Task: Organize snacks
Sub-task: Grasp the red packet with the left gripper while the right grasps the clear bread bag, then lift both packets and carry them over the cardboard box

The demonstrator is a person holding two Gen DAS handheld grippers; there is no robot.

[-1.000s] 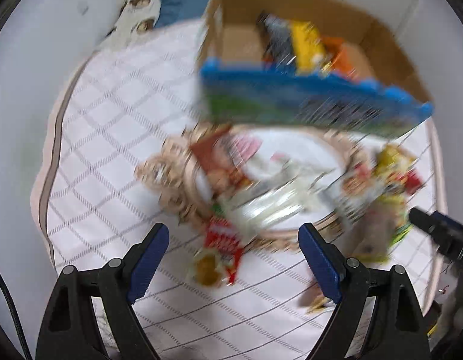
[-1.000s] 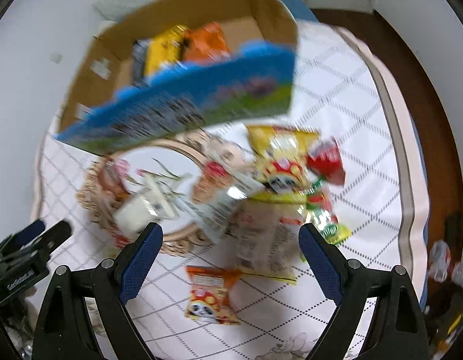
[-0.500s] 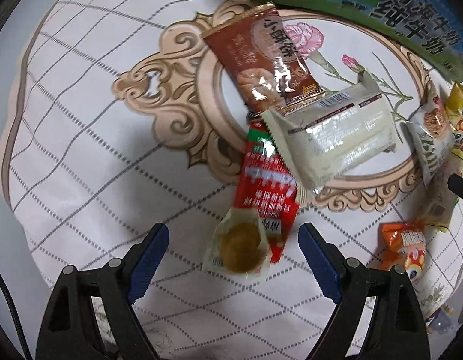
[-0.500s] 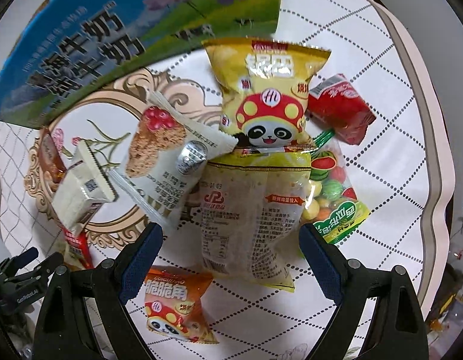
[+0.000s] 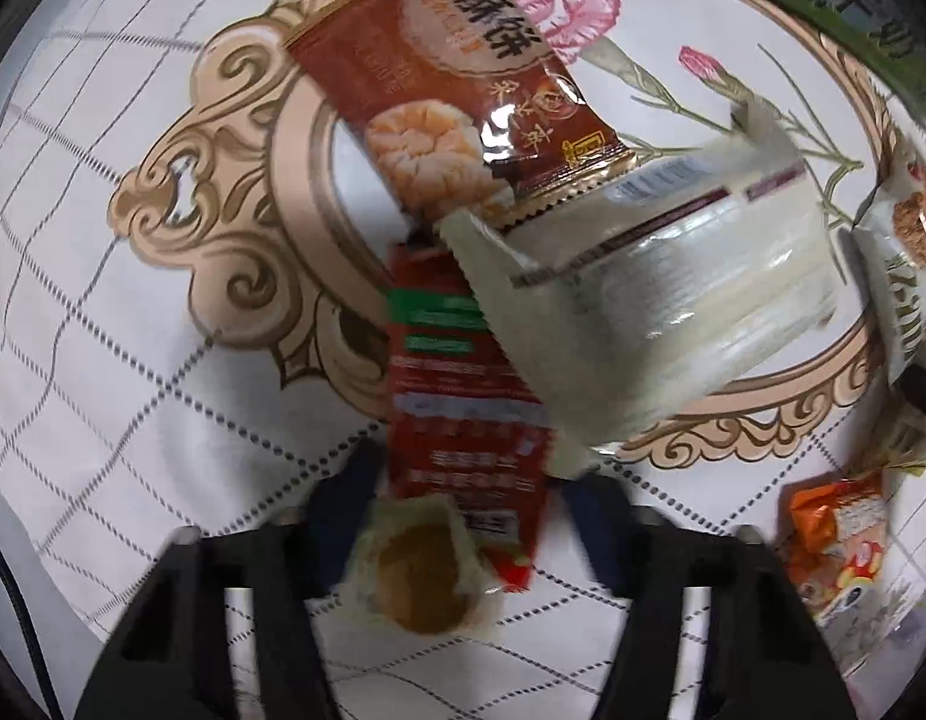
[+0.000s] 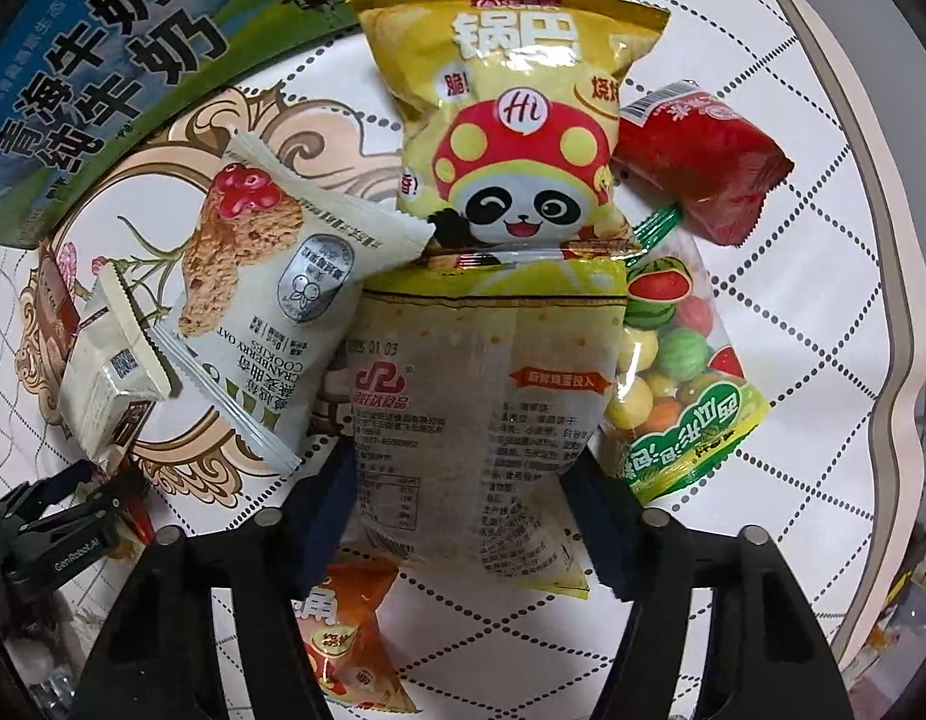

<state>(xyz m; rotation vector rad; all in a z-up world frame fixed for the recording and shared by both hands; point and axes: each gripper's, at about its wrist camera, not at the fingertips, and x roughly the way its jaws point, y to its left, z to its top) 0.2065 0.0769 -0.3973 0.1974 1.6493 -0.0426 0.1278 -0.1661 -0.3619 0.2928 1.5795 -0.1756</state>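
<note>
Snack packets lie on a white quilted cloth. In the left wrist view, my left gripper (image 5: 469, 498) is open, its blue pads on either side of a long red packet (image 5: 457, 396) and a small round pastry in clear wrap (image 5: 424, 570). A brown biscuit packet (image 5: 457, 96) and a cream packet (image 5: 655, 312) lie beyond. In the right wrist view, my right gripper (image 6: 463, 510) is open and straddles a pale yellow cracker bag (image 6: 481, 408). A yellow panda bag (image 6: 511, 126) lies just beyond it.
The blue-green milk carton box (image 6: 115, 60) stands at the back. A cranberry oat cookie packet (image 6: 265, 288), a red packet (image 6: 697, 162), a fruit candy bag (image 6: 679, 372) and an orange packet (image 6: 343, 636) surround the cracker bag. The cloth's edge (image 6: 895, 300) runs on the right.
Both grippers have moved down and closer to the snacks. The left jaws have narrowed around the red packet and pastry; the right jaws have narrowed around the cracker bag.
</note>
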